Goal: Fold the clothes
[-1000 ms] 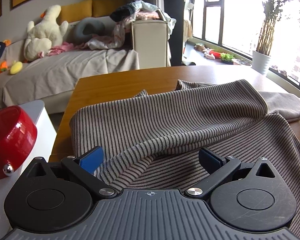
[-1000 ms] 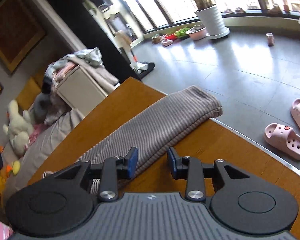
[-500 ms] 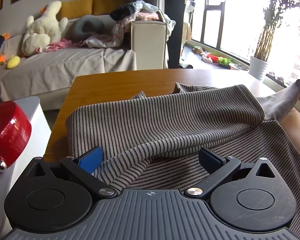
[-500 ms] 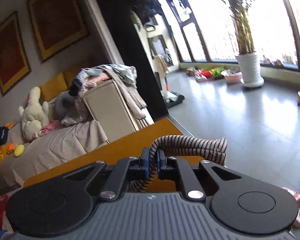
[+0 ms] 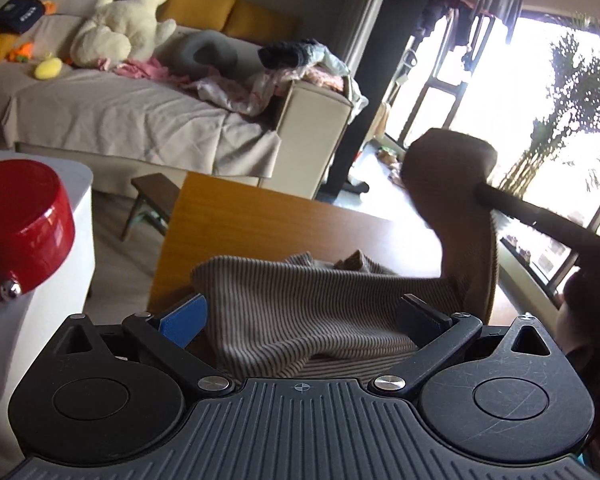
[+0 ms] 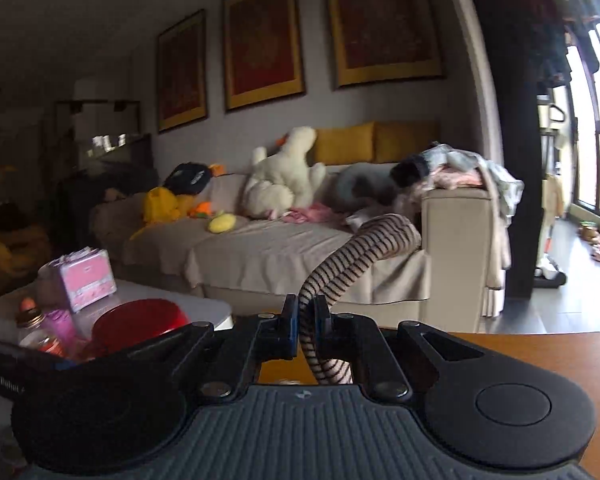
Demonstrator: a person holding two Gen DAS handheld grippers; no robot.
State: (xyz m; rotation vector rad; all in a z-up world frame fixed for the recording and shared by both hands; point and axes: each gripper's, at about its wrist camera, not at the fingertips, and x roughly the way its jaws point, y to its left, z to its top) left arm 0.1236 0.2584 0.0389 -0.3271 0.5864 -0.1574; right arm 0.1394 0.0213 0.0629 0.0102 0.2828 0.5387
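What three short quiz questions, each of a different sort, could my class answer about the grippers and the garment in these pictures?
1. True or false: the right gripper is shut on the brown striped knit garment.
2. Multiple choice: the left gripper is A) open, B) shut on the sleeve, C) out of view.
3. Short answer: what does the garment's body lie on?

Key: 1. True; its fingers pinch the garment's sleeve, which is lifted. 2. A; its fingers stand wide apart over the cloth. 3. The wooden table.
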